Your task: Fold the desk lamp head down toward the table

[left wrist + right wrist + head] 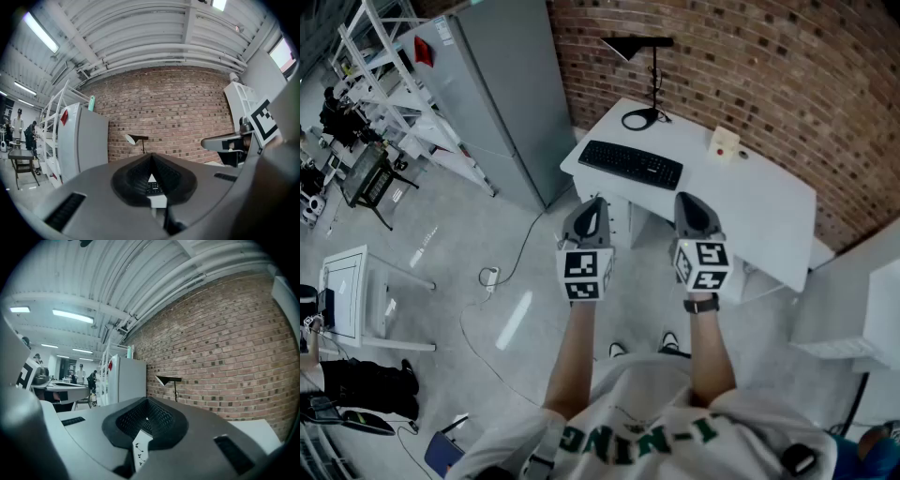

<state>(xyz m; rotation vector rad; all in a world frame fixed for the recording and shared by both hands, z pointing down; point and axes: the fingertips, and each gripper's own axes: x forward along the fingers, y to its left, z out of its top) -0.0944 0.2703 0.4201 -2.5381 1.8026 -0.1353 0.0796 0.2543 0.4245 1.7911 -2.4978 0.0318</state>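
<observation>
The black desk lamp (654, 75) stands upright at the back of the white desk (759, 202), its head level on top and its ring base by the brick wall. Both grippers hover side by side in front of the desk, well short of the lamp. My left gripper (591, 202) is shut with nothing in it, and so is my right gripper (686, 199). In the left gripper view the lamp (136, 138) shows far off above the closed left gripper (151, 157). The right gripper view has the lamp (168, 379) beyond the closed right gripper (147, 401).
A black keyboard (630, 164) and a small beige box (725, 142) lie on the desk. A tall grey cabinet (502, 94) stands left of the desk, with white shelving (384, 84) behind it. A small white table (347, 291) and a floor cable (492, 277) are at the left.
</observation>
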